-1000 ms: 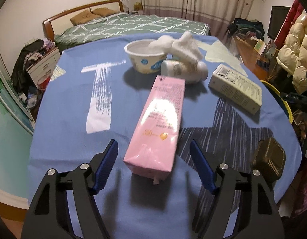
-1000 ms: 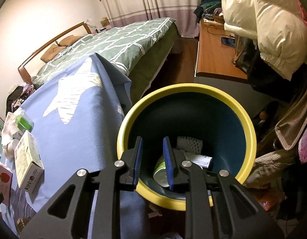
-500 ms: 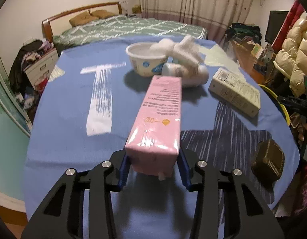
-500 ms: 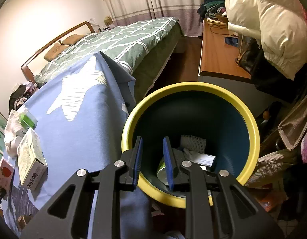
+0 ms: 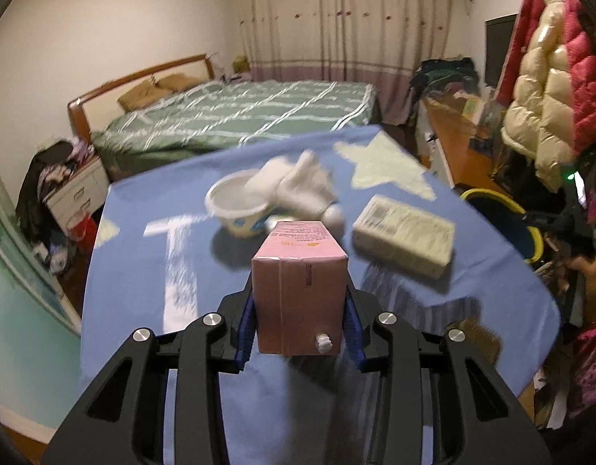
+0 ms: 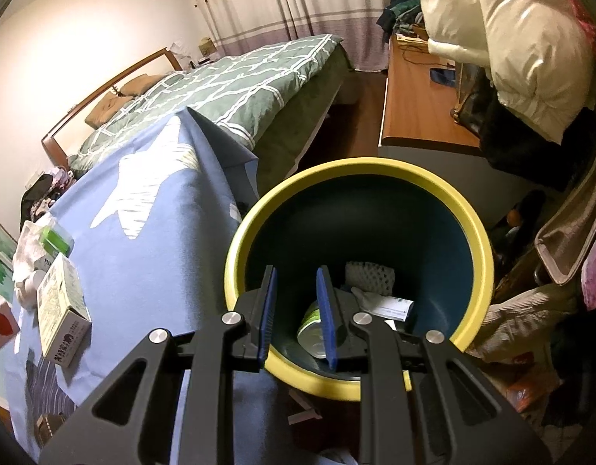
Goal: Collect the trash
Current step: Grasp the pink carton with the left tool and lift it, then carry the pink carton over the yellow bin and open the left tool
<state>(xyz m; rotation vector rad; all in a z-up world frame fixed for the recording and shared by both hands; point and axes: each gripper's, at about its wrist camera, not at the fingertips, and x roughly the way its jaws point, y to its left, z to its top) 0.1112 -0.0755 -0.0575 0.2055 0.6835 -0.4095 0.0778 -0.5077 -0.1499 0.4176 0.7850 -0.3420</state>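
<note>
Two claws: your left claw (image 5: 299, 319) clamps the pink carton (image 5: 299, 290); your right claw (image 6: 298, 314) hangs slightly parted, empty, over the yellow bin (image 6: 480, 232).

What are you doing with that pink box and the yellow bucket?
Someone is clearing trash off the blue table. The left gripper is clamped on the pink carton and has it up off the cloth. The right gripper hovers with nothing in it over the yellow-rimmed bin, which already has a can and papers inside. A white cup, a sock and a pale box are on the table.
</note>
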